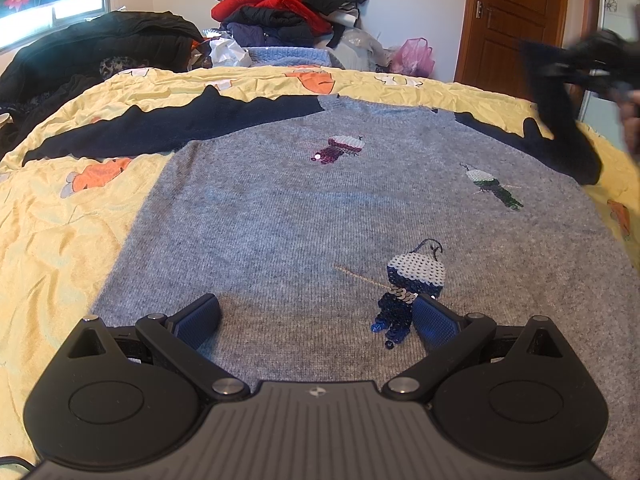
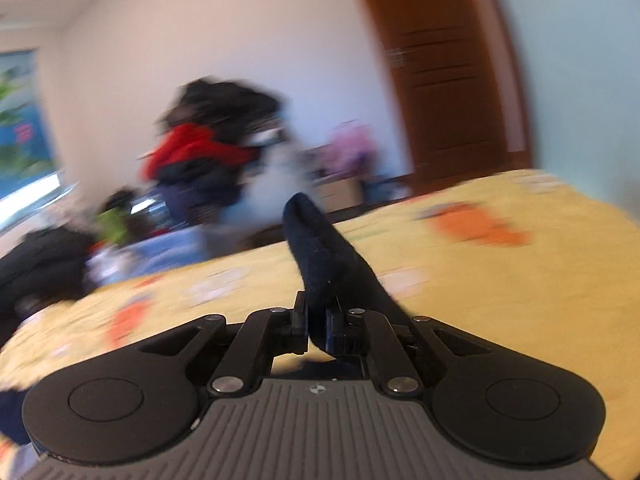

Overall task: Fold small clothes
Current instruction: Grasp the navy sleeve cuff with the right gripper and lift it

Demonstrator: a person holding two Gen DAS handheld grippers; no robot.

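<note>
A grey knit sweater [image 1: 304, 208] with navy sleeves and sequin figures lies flat on the yellow bedsheet [image 1: 52, 240]. Its left sleeve [image 1: 172, 124] stretches out to the left. My left gripper [image 1: 316, 320] hovers open low over the sweater's near hem, with a sequin figure [image 1: 408, 284] by its right finger. My right gripper [image 2: 318, 320] is shut on the navy right sleeve [image 2: 324, 252], which sticks up from between the jaws. In the left wrist view that gripper [image 1: 592, 64] appears blurred at the far right, lifting the sleeve [image 1: 560, 128] off the bed.
A tall pile of red and dark clothes [image 1: 288, 4] stands behind the bed, with a black coat [image 1: 100, 44] at the left and a pink bag [image 1: 414, 56] near a brown door [image 1: 516, 20]. The right wrist view is motion-blurred.
</note>
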